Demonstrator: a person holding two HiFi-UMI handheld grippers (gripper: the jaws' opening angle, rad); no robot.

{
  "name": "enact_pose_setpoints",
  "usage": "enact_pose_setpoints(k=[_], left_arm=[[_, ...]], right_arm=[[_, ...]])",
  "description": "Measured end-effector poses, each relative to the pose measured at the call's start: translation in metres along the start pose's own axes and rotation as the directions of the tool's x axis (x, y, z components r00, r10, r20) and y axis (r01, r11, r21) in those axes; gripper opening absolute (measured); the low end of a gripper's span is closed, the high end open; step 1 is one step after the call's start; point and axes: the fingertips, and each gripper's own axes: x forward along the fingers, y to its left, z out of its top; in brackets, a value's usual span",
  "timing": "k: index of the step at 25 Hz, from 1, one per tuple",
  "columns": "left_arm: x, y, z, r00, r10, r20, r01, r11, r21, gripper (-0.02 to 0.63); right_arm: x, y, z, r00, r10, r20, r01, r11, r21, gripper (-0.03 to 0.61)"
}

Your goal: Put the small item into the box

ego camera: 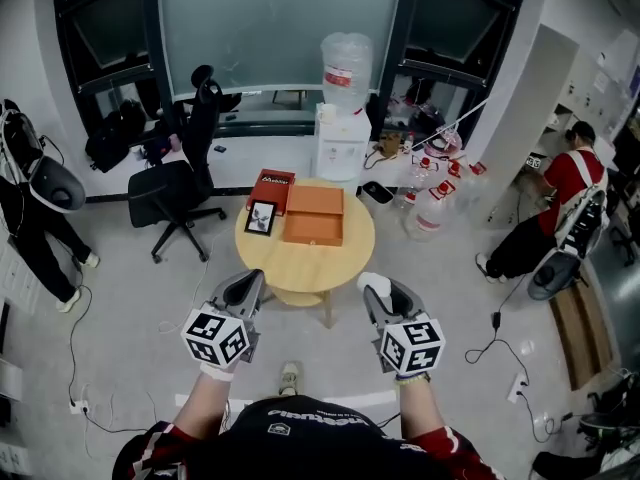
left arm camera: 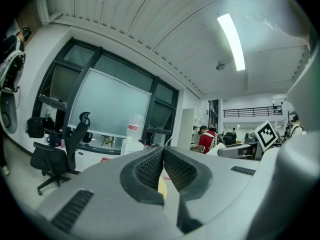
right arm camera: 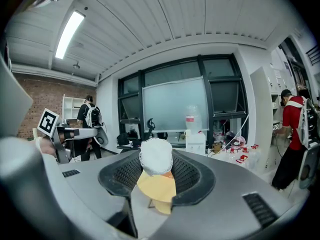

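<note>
An orange-brown box (ego camera: 314, 214) lies on the round wooden table (ego camera: 345, 258), with a red box (ego camera: 271, 189) and a small framed picture (ego camera: 262, 217) to its left. My right gripper (ego camera: 379, 290) is held short of the table's near edge, shut on a small white round item (ego camera: 374, 283). That white item (right arm camera: 155, 156) sits pinched between the jaws of the right gripper (right arm camera: 156, 171) in the right gripper view. My left gripper (ego camera: 244, 290) is level with it on the left, jaws pressed together on nothing; the left gripper (left arm camera: 163, 165) shows its pads (left arm camera: 150, 168) touching.
A black office chair (ego camera: 183, 182) stands left of the table. A water dispenser (ego camera: 343, 118) and several bottles (ego camera: 432, 198) are behind it. A person in red (ego camera: 545, 213) crouches at the right. Cables (ego camera: 500, 333) trail across the floor.
</note>
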Motion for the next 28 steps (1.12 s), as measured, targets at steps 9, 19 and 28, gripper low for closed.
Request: enact_pose_setpoints(k=[9, 19, 28], left_arm=[[0.057, 0.036, 0.015, 1.000, -0.030, -0.005, 0.030, 1.000, -0.009, 0.018], [0.105, 0.072, 0.028, 0.997, -0.082, -0.004, 0.081, 0.996, -0.027, 0.018], [0.140, 0.117, 0.028, 0.995, -0.098, -0.014, 0.097, 0.994, -0.054, 0.018]], right_arm=[[0.055, -0.022, 0.026, 1.000, -0.018, -0.006, 0.018, 1.000, -0.003, 0.193], [0.109, -0.032, 0.048, 0.998, -0.041, -0.038, 0.041, 0.999, -0.014, 0.193], [0.164, -0.033, 0.062, 0.997, -0.044, -0.067, 0.042, 0.999, -0.030, 0.193]])
